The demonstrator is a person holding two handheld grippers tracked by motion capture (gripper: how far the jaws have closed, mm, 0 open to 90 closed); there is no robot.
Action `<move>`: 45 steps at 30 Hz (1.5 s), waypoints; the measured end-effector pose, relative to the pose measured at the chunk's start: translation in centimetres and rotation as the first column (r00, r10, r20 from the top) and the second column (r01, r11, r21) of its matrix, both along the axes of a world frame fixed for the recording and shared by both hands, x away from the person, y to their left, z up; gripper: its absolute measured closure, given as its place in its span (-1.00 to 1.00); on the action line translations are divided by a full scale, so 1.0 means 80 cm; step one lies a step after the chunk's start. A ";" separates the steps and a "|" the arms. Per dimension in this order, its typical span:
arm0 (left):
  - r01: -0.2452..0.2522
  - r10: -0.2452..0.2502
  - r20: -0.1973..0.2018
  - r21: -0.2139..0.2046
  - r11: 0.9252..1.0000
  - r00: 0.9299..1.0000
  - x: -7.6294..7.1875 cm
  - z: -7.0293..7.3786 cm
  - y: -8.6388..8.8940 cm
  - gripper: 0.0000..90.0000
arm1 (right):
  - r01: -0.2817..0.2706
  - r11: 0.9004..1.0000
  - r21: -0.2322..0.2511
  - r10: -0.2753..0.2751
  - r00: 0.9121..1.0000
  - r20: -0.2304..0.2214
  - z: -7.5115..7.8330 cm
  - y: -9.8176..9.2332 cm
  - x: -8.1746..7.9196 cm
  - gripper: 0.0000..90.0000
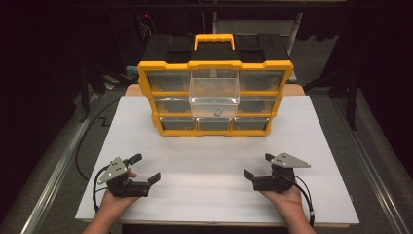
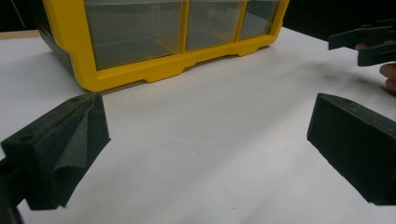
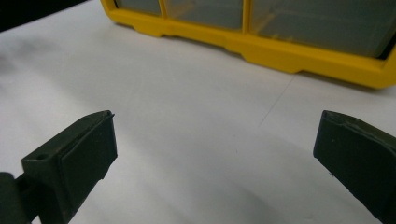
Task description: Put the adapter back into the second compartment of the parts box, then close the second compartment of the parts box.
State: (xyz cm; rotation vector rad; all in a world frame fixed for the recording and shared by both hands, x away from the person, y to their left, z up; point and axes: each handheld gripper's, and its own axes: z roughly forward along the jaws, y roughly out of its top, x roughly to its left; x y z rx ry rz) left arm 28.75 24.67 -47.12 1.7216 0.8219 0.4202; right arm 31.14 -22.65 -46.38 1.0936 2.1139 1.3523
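From the high view I see my left tool (image 1: 145, 168) and right tool (image 1: 258, 166) resting wide open and empty on the white table (image 1: 214, 161), near me. The yellow drawer cabinet (image 1: 215, 97) stands farther back, its clear top-middle drawer (image 1: 214, 95) pulled out, holding a small grey piece (image 1: 218, 112).

In the left gripper view, the jaws gape over bare table, with the cabinet's bottom drawers (image 2: 187, 28) ahead.

The right gripper view shows likewise spread jaws gripping nothing.
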 end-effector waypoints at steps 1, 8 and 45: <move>-0.003 0.003 -0.002 0.000 1.000 1.000 0.000 0.000 0.000 -0.99 | -0.001 1.000 -0.003 0.001 1.000 0.021 0.002 -0.002 -0.005 -1.00; -0.017 0.018 -0.019 0.009 1.000 1.000 0.004 0.000 -0.002 -0.99 | 0.003 0.999 0.036 -0.005 0.998 0.056 0.004 -0.007 -0.017 -1.00; -0.023 0.023 0.013 0.035 0.999 1.000 0.001 -0.001 -0.004 -0.99 | 0.060 0.998 0.035 -0.063 0.996 0.071 0.002 -0.020 -0.017 -0.56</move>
